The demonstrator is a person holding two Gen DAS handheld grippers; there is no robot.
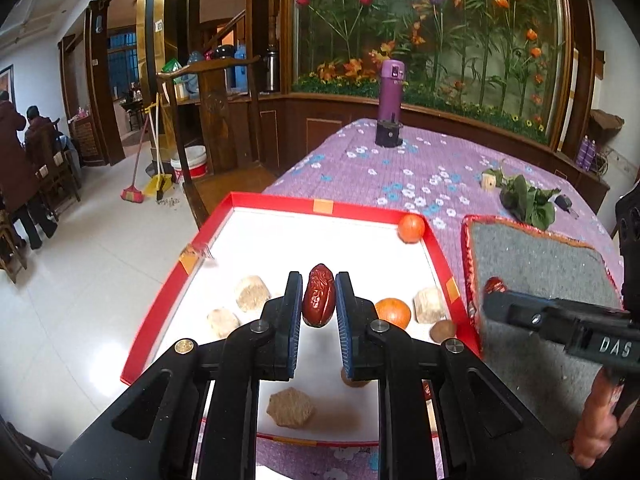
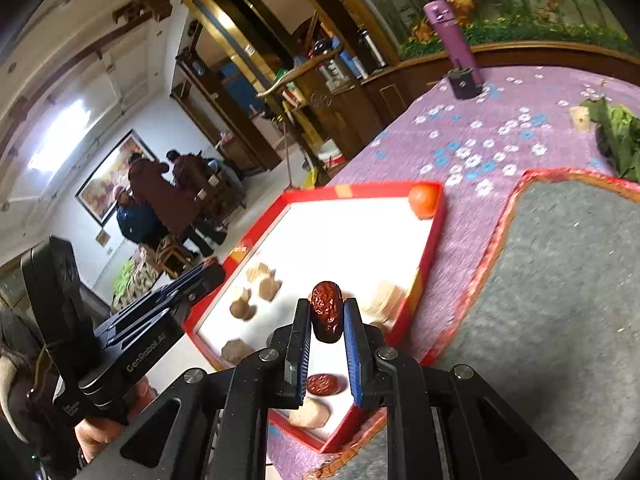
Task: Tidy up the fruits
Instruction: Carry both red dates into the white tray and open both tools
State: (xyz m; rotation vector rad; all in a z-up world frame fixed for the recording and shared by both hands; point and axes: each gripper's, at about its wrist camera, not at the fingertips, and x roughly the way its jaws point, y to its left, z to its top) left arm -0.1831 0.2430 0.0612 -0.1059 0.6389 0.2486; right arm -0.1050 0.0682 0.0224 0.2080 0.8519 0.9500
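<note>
The red date [image 1: 318, 296] between the matt black plastic fingers [image 1: 294, 300] has glossy, wrinkled skin. The red tray [image 1: 280, 202] beneath it looks like smooth card with a white floor. Right of the tray, a rough grey felt mat [image 1: 536, 256] lies on the quilted floral cloth [image 1: 400, 168] covering the counter.

Table under purple flowered cloth [image 1: 400, 168]. Directly on cloth: red-rimmed white tray [image 1: 280, 204] at near left corner; grey mat with red-orange edging [image 1: 536, 264] just right of tray; purple bottle [image 1: 391, 92] upright in dark base [image 1: 388, 134] at far edge; small wooden block [image 1: 489, 181] touching bunch of green leaves [image 1: 524, 198] at far right; dark key fob [image 1: 564, 203] just beside leaves.
</note>
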